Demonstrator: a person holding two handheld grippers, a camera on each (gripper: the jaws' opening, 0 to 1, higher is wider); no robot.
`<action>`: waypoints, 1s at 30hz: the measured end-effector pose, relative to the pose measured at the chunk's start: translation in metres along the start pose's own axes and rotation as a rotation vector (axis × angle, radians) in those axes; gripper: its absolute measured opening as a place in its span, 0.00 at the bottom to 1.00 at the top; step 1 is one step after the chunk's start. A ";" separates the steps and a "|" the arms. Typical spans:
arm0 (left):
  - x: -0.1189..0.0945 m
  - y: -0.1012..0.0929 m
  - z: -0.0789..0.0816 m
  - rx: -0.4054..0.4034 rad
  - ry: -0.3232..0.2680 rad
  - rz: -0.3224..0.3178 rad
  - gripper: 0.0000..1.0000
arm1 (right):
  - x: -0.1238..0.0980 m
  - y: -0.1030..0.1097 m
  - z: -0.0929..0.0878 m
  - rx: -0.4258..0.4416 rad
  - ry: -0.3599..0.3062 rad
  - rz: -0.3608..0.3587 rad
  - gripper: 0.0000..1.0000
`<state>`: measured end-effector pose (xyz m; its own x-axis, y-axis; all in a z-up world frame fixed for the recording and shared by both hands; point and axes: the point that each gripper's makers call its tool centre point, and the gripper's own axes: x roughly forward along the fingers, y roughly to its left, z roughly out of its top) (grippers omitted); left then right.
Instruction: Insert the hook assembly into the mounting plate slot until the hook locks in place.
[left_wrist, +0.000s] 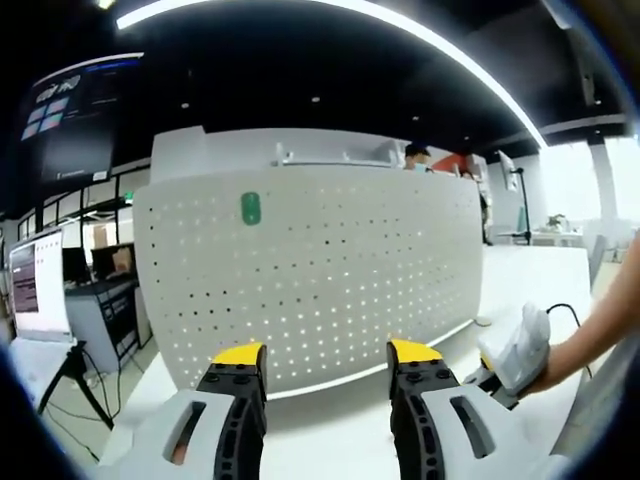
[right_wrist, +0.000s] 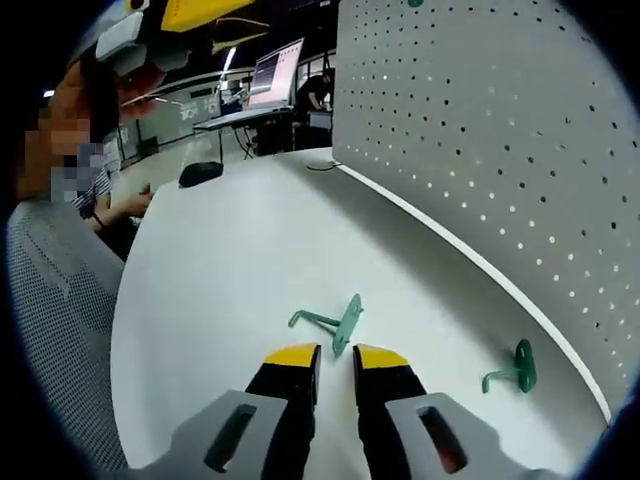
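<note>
A green hook (right_wrist: 335, 322) lies on the white table (right_wrist: 220, 290), its flat plate pointing at my right gripper (right_wrist: 336, 358). The jaws stand a narrow gap apart with the plate's near end at that gap; whether they pinch it is unclear. A second green hook (right_wrist: 512, 372) lies at the foot of the white pegboard (right_wrist: 480, 130). In the left gripper view the pegboard (left_wrist: 320, 270) stands ahead with a green hook (left_wrist: 250, 207) mounted on it at upper left. My left gripper (left_wrist: 327, 355) is open and holds nothing. A hand holds the right gripper (left_wrist: 520, 350) low at the right.
A person (right_wrist: 70, 200) sits at the table's left edge, with the left gripper (right_wrist: 190, 15) raised above. A dark object (right_wrist: 200, 173) lies at the table's far end. Desks with monitors (right_wrist: 272, 75) stand behind. A tripod (left_wrist: 75, 375) stands on the floor beside the pegboard.
</note>
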<state>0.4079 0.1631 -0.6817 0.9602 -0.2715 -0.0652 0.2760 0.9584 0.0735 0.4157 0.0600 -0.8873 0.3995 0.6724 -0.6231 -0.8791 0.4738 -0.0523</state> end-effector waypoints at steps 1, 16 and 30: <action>0.000 0.000 0.000 -0.002 -0.002 0.000 0.49 | 0.000 0.000 0.000 -0.001 0.002 -0.002 0.11; 0.001 0.000 -0.001 -0.012 0.003 -0.006 0.47 | 0.000 -0.006 0.000 -0.012 0.000 -0.031 0.04; 0.000 -0.005 -0.002 -0.006 0.008 -0.026 0.46 | -0.009 -0.011 0.006 -0.036 -0.013 -0.058 0.02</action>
<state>0.4069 0.1586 -0.6841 0.9524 -0.2956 -0.0750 0.3005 0.9515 0.0661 0.4238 0.0520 -0.8767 0.4529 0.6521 -0.6080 -0.8632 0.4915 -0.1159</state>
